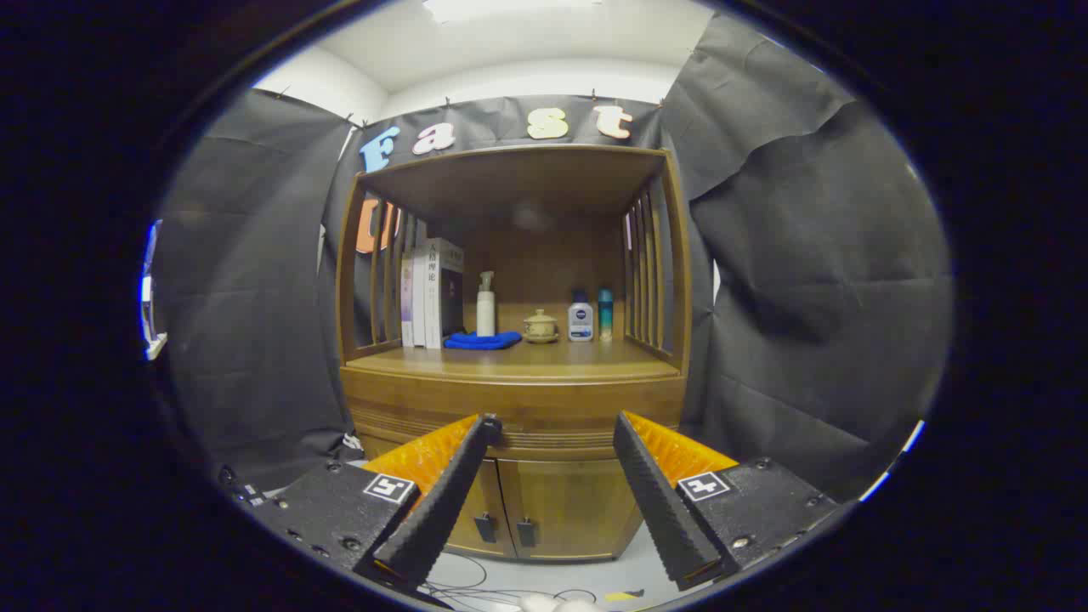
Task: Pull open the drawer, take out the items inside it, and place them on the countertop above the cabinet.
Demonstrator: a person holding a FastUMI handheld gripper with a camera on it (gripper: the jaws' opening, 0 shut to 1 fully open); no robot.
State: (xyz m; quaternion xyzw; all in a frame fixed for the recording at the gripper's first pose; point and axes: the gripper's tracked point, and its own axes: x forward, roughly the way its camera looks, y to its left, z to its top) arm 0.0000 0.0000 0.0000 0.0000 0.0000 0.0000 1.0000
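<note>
- Drawer (557, 406): a wide brown wooden front with a ribbed lower edge, shut, set just under the countertop and above two small cabinet doors (527, 508); it lies beyond the fingertips.
- Brown wooden cabinet (671, 255) with slatted sides and a roof stands against black cloth.
- Countertop (527, 361): bare at the front; along the back stand upright books (432, 293), a folded blue cloth (483, 341), a white pump bottle (485, 304), a small tan lidded pot (541, 326), a white bottle with blue label (580, 318), a slim teal bottle (604, 314).
- Gripper (554, 421): fingers spread wide, holding nothing, well short of the cabinet.
</note>
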